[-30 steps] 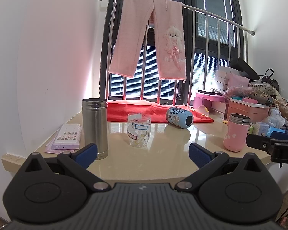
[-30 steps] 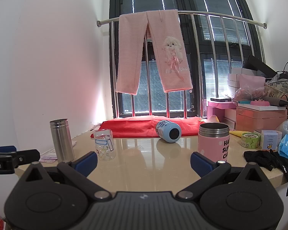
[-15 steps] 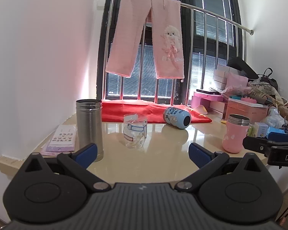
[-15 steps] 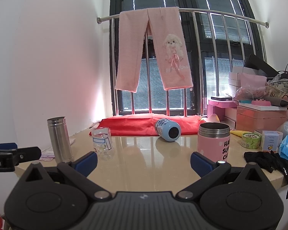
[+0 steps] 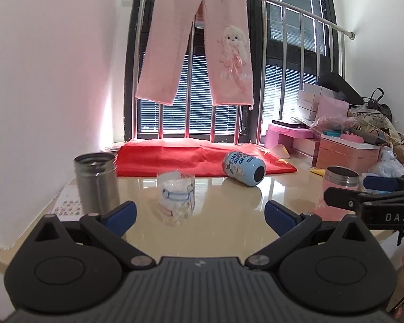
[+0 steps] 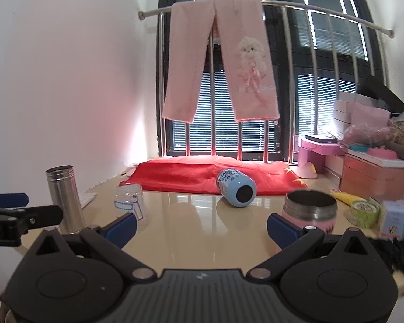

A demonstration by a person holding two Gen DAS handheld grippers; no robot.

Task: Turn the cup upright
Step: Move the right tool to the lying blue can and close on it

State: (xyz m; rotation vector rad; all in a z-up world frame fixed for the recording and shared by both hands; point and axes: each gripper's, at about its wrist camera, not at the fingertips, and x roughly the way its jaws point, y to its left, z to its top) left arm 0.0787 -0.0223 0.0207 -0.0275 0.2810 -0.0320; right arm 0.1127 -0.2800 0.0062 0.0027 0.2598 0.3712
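Fingers of the left gripper [image 5: 199, 212] are spread wide, blue pads [image 5: 121, 213] at the tips, with nothing held between them. The gripper is held level at the near edge of the table [image 5: 229, 223], pointing toward the window. Just ahead of the left pad a clear plastic cup [image 5: 177, 197] is seen, printed with a blue-and-white cartoon label whose writing cannot be read; whether it stands upright or inverted cannot be told. Left of it stands a steel flask [image 5: 97, 185], open at the top, beside a sheet of stickers [image 5: 67, 204].

The right gripper [image 6: 202, 227] is likewise held open and level over the near table edge, gripping nothing. In the left wrist view its side is marked "DAS"; in the right wrist view the left tool shows the letters "ot.AI".

Farther back, the blue cup [image 6: 236, 188] lies on its side at the front edge of a red cloth [image 6: 180, 173], its dark end turned toward the cameras; lettering is printed on its body but is too small to be read. It is well apart from both grippers. A pink steel-rimmed tumbler [image 6: 309, 211] stands just beyond the right pad, with partial dark lettering. Pink trousers [image 6: 220, 62] with a puppy design and faint script are draped over the window rail [image 6: 323, 9].
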